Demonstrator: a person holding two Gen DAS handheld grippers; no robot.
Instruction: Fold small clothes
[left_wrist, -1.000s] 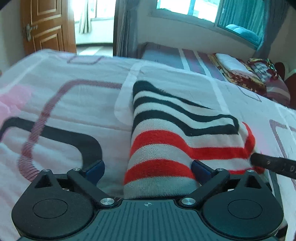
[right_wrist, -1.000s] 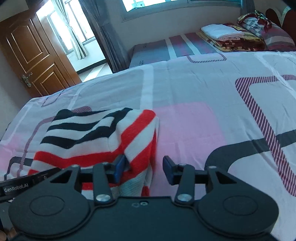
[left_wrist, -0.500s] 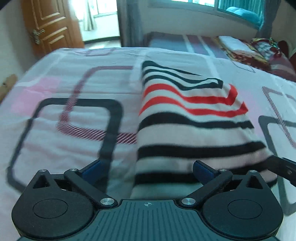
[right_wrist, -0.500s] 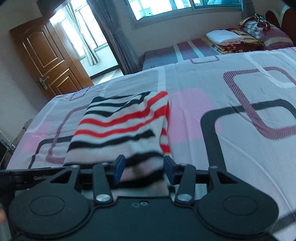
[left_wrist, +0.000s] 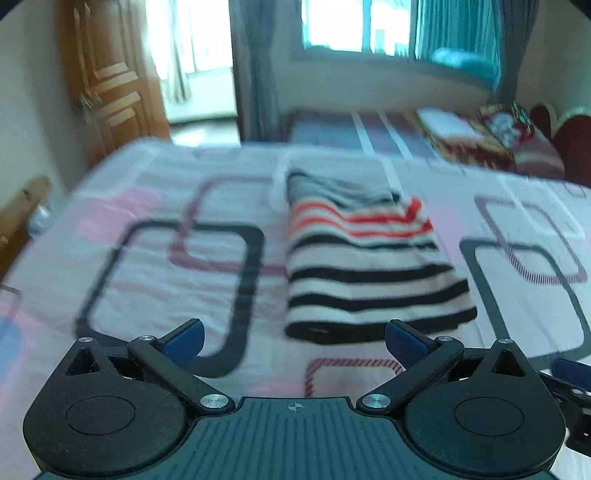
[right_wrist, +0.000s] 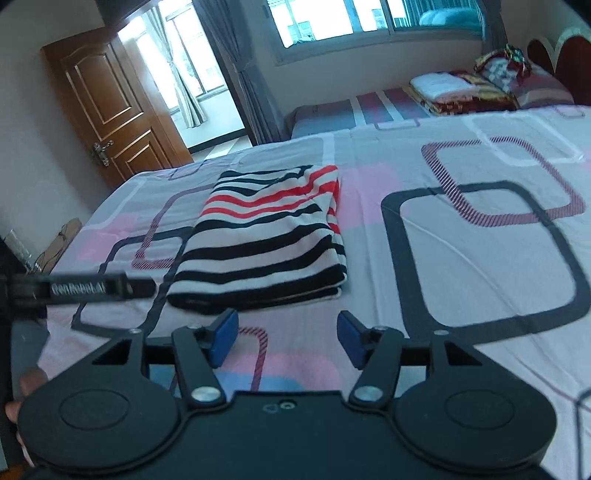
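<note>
A folded striped garment (right_wrist: 266, 236), white with black and red bands, lies flat on the patterned bedsheet (right_wrist: 461, 258). It also shows in the blurred left wrist view as the garment (left_wrist: 365, 269). My left gripper (left_wrist: 293, 338) hangs open above the sheet, short of the garment's near edge, with nothing between its blue pads. My right gripper (right_wrist: 287, 341) is also short of that edge; its jaws are opening and hold nothing. The left gripper's finger (right_wrist: 85, 288) reaches into the right wrist view from the left.
A brown wooden door (right_wrist: 110, 107) stands at the far left beside a curtained doorway. A second bed with stacked folded blankets (right_wrist: 461, 92) lies behind, under the window. A person's fingers (right_wrist: 22, 391) show at the left edge. Slippers (right_wrist: 59, 240) lie on the floor.
Both grippers have pulled back and up from the garment, which now lies folded on the sheet. The right gripper's jaws, earlier around the cloth, have widened and let it go.
</note>
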